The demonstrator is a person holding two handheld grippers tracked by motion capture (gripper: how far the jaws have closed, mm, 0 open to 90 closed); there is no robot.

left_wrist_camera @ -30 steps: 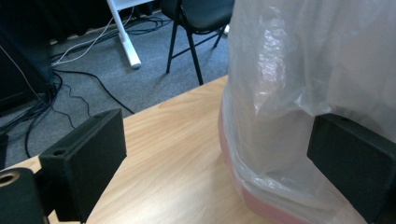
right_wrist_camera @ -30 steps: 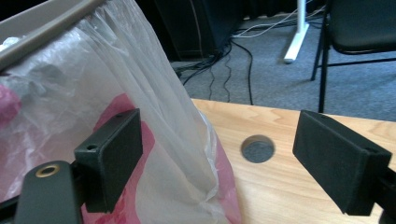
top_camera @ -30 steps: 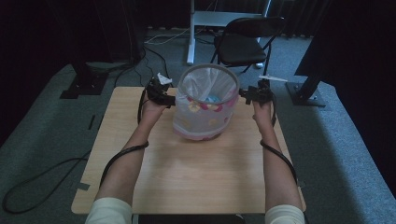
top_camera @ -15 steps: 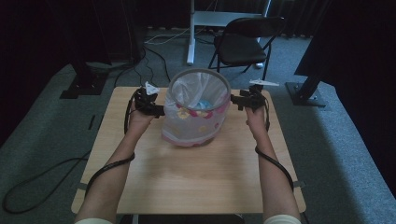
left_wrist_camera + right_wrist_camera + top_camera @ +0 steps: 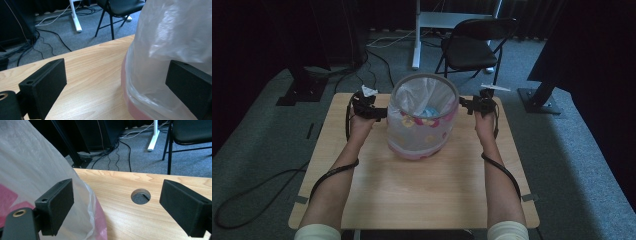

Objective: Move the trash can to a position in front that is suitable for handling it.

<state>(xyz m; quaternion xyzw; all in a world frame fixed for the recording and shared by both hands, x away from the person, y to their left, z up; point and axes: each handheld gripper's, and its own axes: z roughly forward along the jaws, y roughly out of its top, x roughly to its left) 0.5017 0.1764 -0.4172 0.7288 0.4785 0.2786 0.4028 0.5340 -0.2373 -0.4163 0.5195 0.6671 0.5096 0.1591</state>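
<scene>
A round bin (image 5: 419, 135) with pink flowers and a pink base stands upright on the wooden table (image 5: 427, 195), lined with a clear plastic bag (image 5: 424, 92). Something pale blue (image 5: 428, 111) lies inside. My left gripper (image 5: 374, 111) sits just left of the rim and my right gripper (image 5: 468, 105) just right of it. In the left gripper view the gripper (image 5: 117, 75) is open, one jaw in front of the bag (image 5: 175, 35). In the right gripper view the gripper (image 5: 120, 202) is open, with the bag (image 5: 30, 167) by its left jaw.
A round hole (image 5: 140, 196) is cut in the table top near my right gripper. Behind the table stand a black folding chair (image 5: 477, 45) and a white desk leg (image 5: 416, 40). Cables run over the grey carpet. Dark stands flank the table.
The bin was raised and tilted half a second ago; now it stands upright on the table, a little nearer. Both grippers have shifted slightly left and stay level with its rim.
</scene>
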